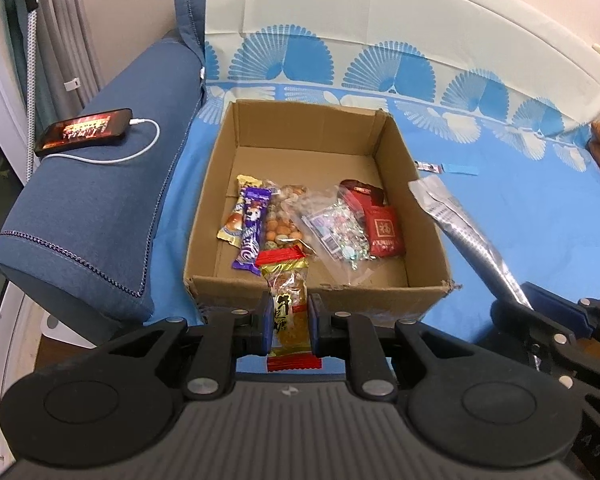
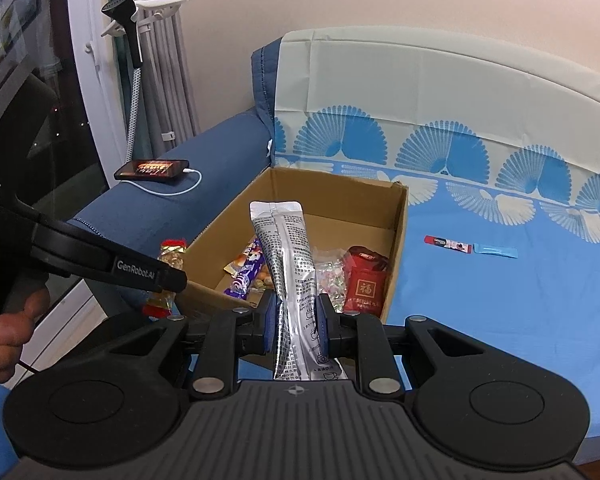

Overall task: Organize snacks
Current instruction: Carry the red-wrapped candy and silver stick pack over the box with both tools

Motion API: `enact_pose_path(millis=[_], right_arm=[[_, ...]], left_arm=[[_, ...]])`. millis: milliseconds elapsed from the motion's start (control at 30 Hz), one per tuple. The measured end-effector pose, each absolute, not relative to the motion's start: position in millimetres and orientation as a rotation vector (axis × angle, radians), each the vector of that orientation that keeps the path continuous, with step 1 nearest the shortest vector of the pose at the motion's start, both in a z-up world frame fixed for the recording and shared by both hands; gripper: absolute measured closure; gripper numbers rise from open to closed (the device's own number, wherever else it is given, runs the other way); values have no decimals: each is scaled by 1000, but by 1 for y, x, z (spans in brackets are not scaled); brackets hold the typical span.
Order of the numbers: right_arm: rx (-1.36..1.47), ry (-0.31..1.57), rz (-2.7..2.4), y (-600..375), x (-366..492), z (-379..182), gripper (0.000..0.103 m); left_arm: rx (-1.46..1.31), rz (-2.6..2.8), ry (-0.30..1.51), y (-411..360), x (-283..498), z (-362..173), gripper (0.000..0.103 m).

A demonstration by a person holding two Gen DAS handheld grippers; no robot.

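An open cardboard box (image 1: 220, 176) (image 2: 398, 240) sits on the blue sheet with several snacks inside: a purple bar (image 1: 252, 228), a bag of nuts (image 1: 284, 220), a clear candy bag (image 1: 340, 228) and a red packet (image 1: 384, 228) (image 2: 364, 284). My left gripper (image 1: 289, 320) is shut on a gold candy packet with red ends (image 1: 286, 292) (image 2: 168, 256), held over the box's near wall. My right gripper (image 2: 296, 322) is shut on a long silver sachet (image 2: 290, 264) (image 1: 460, 228) that stands upright just in front of the box.
Two small sachets, one red (image 2: 448, 242) (image 1: 428, 167) and one blue (image 2: 496, 250) (image 1: 460, 169), lie on the sheet to the right of the box. A phone (image 1: 84, 130) (image 2: 152, 169) charges on the blue sofa arm at left. A hand (image 2: 8, 332) holds the left gripper's handle.
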State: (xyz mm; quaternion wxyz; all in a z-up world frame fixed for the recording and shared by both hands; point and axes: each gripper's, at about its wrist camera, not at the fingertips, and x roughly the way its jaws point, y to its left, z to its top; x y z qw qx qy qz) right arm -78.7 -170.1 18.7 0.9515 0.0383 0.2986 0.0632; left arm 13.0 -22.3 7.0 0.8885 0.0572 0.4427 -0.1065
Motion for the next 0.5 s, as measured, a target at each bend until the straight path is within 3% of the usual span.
enact_pose_path(millis=[500], right_arm=[[91, 622, 115, -173, -41, 16, 80]], left_arm=[[106, -204, 929, -10, 54, 8, 84]])
